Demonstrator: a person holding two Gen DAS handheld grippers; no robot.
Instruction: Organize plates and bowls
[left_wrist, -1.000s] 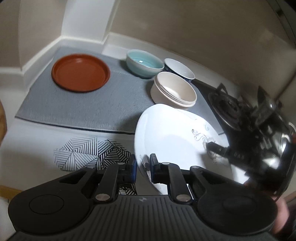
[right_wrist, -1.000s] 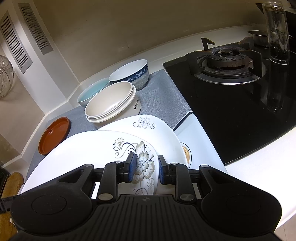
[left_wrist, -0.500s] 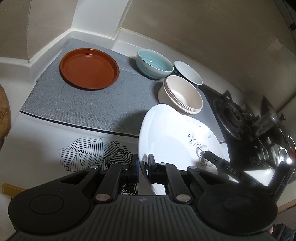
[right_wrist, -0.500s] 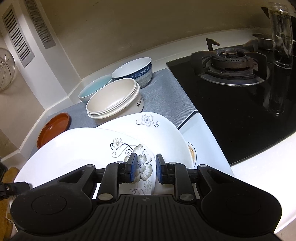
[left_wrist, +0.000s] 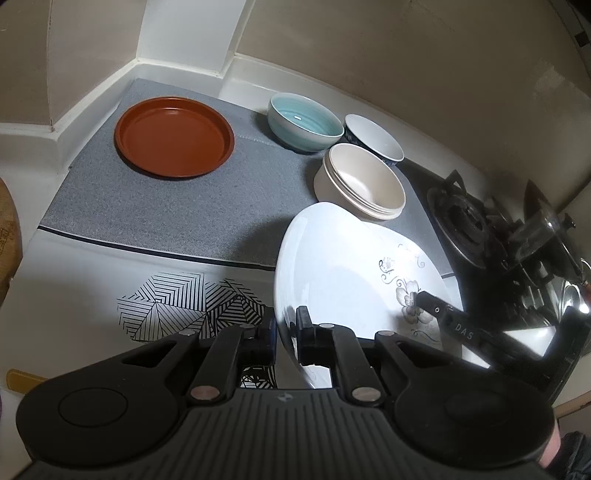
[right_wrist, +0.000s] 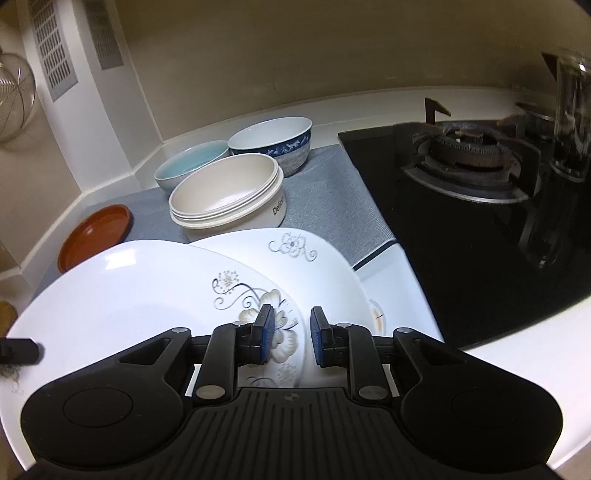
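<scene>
**A:** What were the claws doing?

**B:** In the left wrist view, the left gripper (left_wrist: 286, 325) sat at bottom centre. Its jaws were pinched narrow on the near rim of a white floral plate (left_wrist: 340, 266), which was tilted up off the counter. In the right wrist view, the right gripper (right_wrist: 291, 328) straddled the opposite rim over the flower print. Its jaws stood slightly parted, and neither pad was clearly pressing.

**A:** What lay beyond the plate?

**B:** A second floral plate (right_wrist: 325, 269) rested flat just beneath it, at centre frame. Behind that stood a cream bowl stack (right_wrist: 225, 192). A teal bowl (right_wrist: 192, 162) and a blue-patterned bowl (right_wrist: 269, 140) sat further up the frame. All the bowls were on a grey mat (left_wrist: 166, 214). A terracotta plate (left_wrist: 173, 136) sat at the upper left of the left view. A black gas hob (right_wrist: 461, 240) filled the right side of the right view.

**A:** What could have gone wrong from there?

**B:** Probably a slip. If the right claw was not gripping, one narrow pinch on a glazed rim carried the whole plate. A tilt or a jerk could have swung it down onto the plate below and chipped both. Moving it towards the back of the counter could also have knocked its far edge against the cream stack.
</scene>
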